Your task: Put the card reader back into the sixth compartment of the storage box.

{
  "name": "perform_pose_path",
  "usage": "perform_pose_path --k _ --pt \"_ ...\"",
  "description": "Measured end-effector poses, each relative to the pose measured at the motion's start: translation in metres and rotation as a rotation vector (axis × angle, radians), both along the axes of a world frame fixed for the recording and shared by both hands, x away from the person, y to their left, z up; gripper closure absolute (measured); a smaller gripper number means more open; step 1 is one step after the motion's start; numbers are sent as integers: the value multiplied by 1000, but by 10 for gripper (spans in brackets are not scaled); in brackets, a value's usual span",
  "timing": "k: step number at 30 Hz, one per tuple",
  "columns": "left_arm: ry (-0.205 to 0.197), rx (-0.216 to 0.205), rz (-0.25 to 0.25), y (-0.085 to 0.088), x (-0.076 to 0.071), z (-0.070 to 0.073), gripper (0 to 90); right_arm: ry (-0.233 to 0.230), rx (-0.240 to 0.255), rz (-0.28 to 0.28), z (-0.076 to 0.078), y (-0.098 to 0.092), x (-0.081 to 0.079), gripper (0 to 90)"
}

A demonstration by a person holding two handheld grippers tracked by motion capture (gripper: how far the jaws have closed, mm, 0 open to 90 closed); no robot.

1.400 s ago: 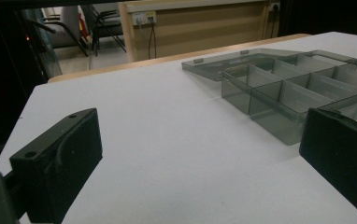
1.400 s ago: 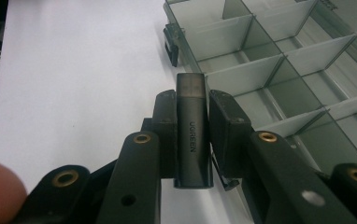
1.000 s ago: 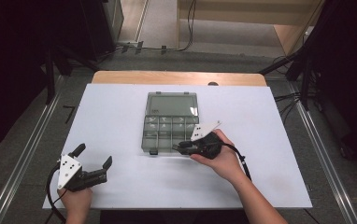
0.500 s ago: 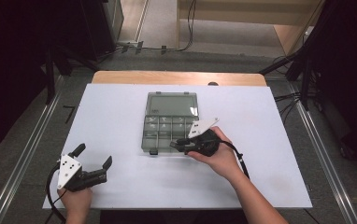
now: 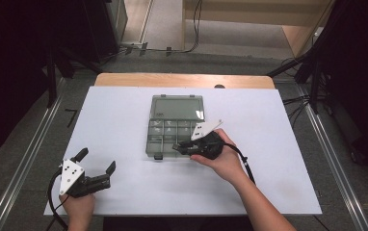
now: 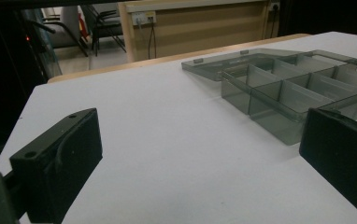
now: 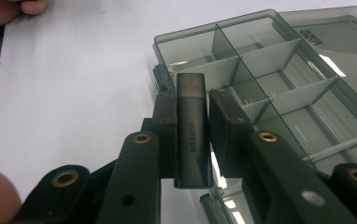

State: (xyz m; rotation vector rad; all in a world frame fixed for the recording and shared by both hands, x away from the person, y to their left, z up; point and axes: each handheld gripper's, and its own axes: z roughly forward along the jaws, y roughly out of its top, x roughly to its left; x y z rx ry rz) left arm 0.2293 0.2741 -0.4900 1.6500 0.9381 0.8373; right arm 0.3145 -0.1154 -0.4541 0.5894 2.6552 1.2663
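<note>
A single dark grey UGREEN adapter (image 7: 193,130) is clamped between the jaws of the right gripper (image 7: 193,105), which has been shifted slightly leftward along the front edge of the one open compartment box (image 5: 172,126) since a second ago, so the near row is judged the target. The left gripper (image 5: 95,162) is rested on the white table (image 5: 124,110), jaws wide and empty.

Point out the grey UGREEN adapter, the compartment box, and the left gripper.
UGREEN adapter (image 7: 193,135), right gripper view: lettered face of its body.
compartment box (image 5: 165,137), high view: divider among its open compartments.
left gripper (image 5: 95,165), high view: midway between its open fingertips.
</note>
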Motion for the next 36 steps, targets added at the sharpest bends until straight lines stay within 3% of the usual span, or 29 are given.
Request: perform_pose_path --k 24,36 --pt "0 2 -1 0 0 0 0 0 -1 -21 1 15 7 712" --pt "0 1 -3 0 0 0 0 2 -27 -55 -1 27 11 711"
